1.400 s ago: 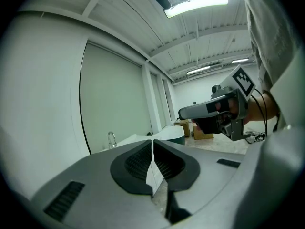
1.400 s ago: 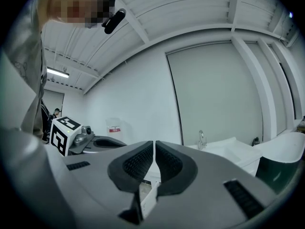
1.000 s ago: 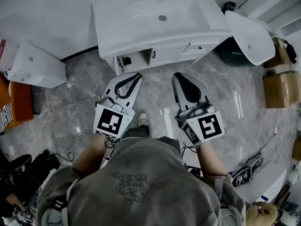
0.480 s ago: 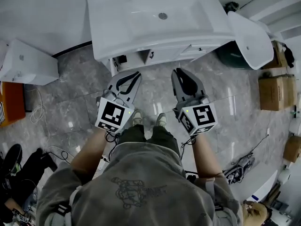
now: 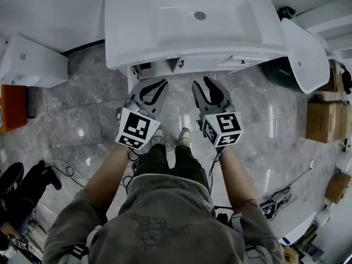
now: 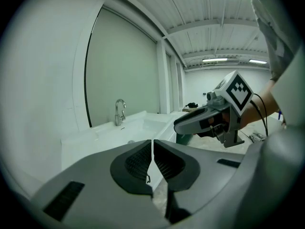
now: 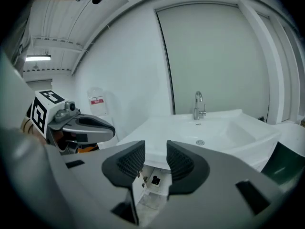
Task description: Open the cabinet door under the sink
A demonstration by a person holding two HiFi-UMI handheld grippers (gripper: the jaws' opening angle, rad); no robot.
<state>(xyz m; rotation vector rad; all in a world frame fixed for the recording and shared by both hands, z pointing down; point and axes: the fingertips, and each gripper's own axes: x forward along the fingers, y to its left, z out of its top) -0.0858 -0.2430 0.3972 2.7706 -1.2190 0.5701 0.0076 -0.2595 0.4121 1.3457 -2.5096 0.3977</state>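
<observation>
The left tongs [image 5: 158, 86] are closed on nothing, their pads meeting with only a sliver between them. The right tongs [image 5: 201, 86] stand parted and empty, where half a second ago they looked pinched together. Both have come nearer the cabinet [image 5: 165, 66] as the person stepped up to the sink [image 5: 165, 32], and they hang just short of its front, not touching.

The cabinet sits under the sink's front edge, down to the floor [image 5: 99, 103]. A small dark handle [image 5: 180, 65] shows near the middle of its front. There may be an open bay toward its left corner, though the steep angle makes that hard to settle. The door looks not yet pulled.

The parted right tongs and the closer stance suggest a reach for the handle comes next. It lies a little left of the right tongs' line.
</observation>
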